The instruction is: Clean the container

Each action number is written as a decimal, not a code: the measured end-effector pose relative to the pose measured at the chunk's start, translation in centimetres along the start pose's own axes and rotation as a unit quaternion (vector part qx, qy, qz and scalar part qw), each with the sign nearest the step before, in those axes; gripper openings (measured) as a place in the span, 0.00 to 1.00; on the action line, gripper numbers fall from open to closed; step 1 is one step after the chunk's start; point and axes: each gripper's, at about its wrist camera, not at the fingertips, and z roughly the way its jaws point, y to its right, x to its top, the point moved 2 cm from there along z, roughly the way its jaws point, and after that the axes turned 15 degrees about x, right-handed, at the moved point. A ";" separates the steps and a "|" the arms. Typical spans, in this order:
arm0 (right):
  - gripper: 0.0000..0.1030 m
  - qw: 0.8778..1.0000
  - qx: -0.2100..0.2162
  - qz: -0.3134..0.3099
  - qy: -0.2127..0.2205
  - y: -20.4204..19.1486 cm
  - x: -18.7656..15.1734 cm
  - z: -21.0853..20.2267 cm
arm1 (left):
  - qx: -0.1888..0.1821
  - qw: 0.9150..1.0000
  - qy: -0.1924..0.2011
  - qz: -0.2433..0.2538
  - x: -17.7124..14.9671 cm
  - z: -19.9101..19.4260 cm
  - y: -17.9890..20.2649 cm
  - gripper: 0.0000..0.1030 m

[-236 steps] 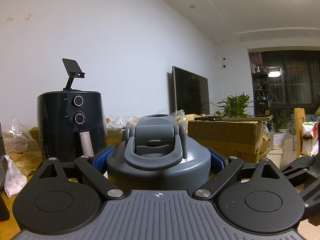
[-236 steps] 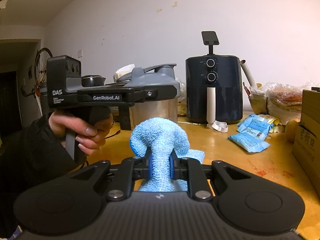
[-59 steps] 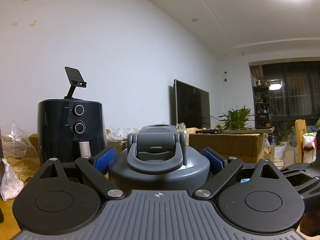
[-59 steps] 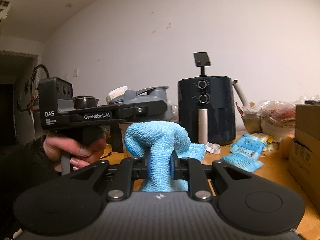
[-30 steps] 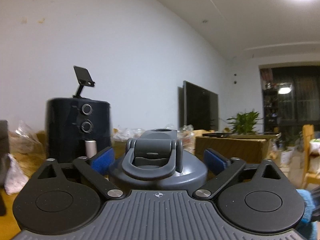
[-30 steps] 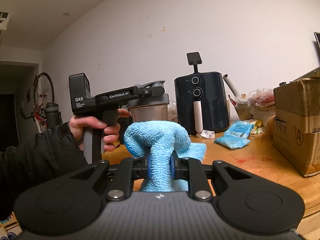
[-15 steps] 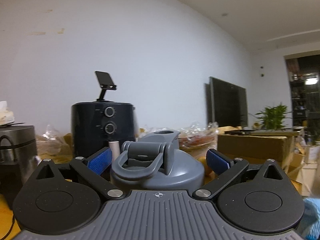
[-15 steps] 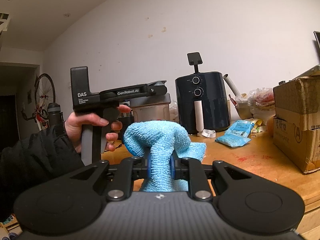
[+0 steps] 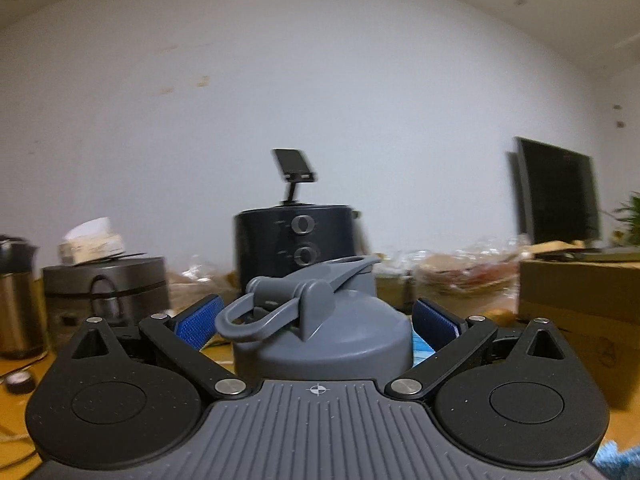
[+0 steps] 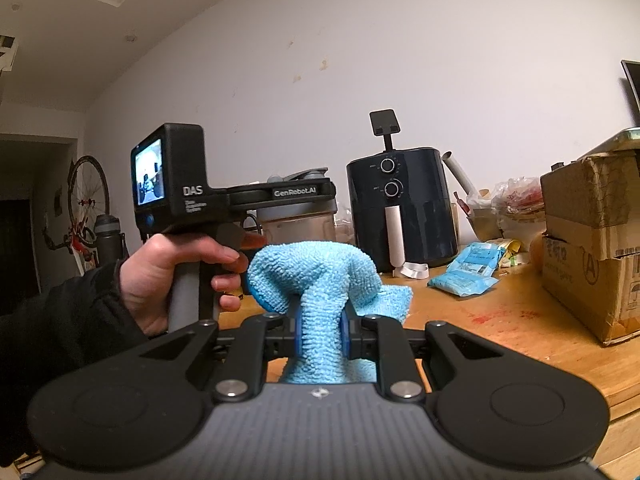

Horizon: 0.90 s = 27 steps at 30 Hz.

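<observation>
My right hand-held gripper (image 10: 320, 330) is clamped on a light blue cloth (image 10: 316, 280); the cloth bulges above the blue pads and hangs down below them. My left hand-held gripper (image 9: 318, 320) has the container (image 9: 324, 340) between its blue pads (image 9: 199, 320). The pads stand beside the grey lid, but I cannot tell if they press on it or if there is a small gap. The lid has a loop handle that is tilted to the left and a spout at its back.

In the right wrist view, my left hand (image 10: 176, 276) holds the grip of its tool above the wooden desk (image 10: 500, 320), and the container (image 10: 298, 220) shows behind the tool's arm: a grey lid over a translucent body. What is inside the body I cannot tell.

A little farther on the desk lie blue packets (image 10: 464, 276) and a cardboard box (image 10: 592, 248) at the right. Behind them stands a dark air fryer (image 10: 402, 208) with two knobs and a phone stand on top of it. Beside it there are plastic bags (image 10: 516, 200) with something red inside.

In the left wrist view, a grey rice cooker (image 9: 106, 288) with a box on it and a steel kettle (image 9: 18, 304) stand at the left, near the wall. A dark screen (image 9: 558, 192) is far at the right.
</observation>
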 end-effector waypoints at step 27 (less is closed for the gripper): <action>0.15 1.000 -0.003 0.007 0.003 0.2 -0.1 -0.8 | 0.209 0.976 -0.059 -0.015 0.6 2.0 4.6 1.00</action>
